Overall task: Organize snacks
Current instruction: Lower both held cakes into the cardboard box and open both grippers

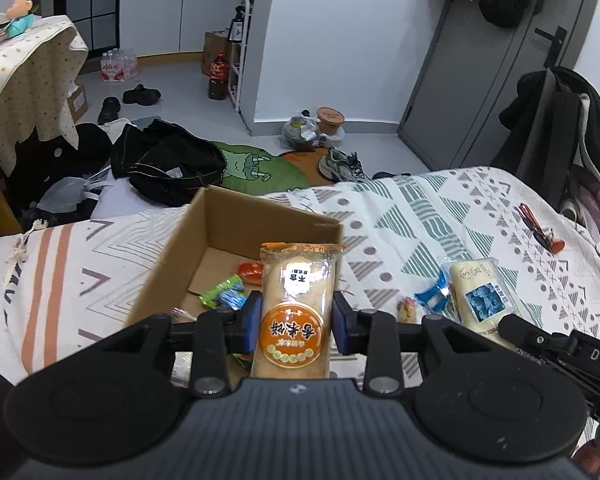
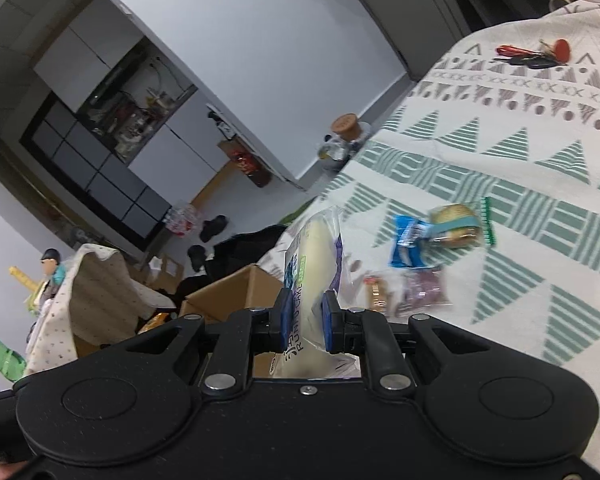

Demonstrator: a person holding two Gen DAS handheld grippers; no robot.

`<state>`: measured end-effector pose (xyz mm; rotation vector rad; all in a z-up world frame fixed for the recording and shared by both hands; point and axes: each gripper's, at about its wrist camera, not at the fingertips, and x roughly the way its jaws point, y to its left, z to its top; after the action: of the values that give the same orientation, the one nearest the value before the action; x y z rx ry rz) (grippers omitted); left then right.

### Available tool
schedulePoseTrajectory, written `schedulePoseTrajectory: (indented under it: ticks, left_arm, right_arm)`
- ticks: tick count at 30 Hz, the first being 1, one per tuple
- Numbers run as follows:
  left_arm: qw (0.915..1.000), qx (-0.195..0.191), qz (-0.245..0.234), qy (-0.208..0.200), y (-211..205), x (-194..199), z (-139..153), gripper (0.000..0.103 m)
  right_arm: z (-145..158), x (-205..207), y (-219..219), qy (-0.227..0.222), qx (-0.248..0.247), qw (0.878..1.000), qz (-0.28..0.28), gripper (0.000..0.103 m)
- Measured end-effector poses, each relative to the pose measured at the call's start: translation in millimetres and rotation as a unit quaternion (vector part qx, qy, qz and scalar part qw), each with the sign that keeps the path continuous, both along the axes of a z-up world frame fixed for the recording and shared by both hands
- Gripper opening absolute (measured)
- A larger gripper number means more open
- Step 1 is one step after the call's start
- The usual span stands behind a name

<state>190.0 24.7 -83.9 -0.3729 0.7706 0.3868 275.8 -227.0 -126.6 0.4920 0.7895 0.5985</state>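
Holding snacks, cardboard box [image 1: 236, 236] apparently candy-strewn

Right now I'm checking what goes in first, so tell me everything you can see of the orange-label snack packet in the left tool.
The orange-label snack packet is a long clear plastic wrapper around a pale, rounded cake or rice-cracker roll. A round orange label with Chinese characters sits low on it, a small white sticker higher up, and the crimped top edge is orange. It stands roughly upright, pinched on both sides by the left tool, above the near edge of the open cardboard box.
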Motion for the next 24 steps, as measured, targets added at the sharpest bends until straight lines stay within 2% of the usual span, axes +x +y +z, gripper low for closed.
schedulePoseTrajectory:
  ticks: [11, 24]
  left_arm:
    - [0.9997, -0.019, 0.014, -0.008, 42, -5, 0, 0.034]
    - [0.9981, -0.057, 0.023, 0.000, 85, -2, -20, 0.034]
  right_arm:
    - [0, -3, 39, 0.003, 0.009, 1.000, 0.028, 0.015]
    - [-4, -5, 90, 0.007, 0.003, 0.999, 0.048, 0.015]
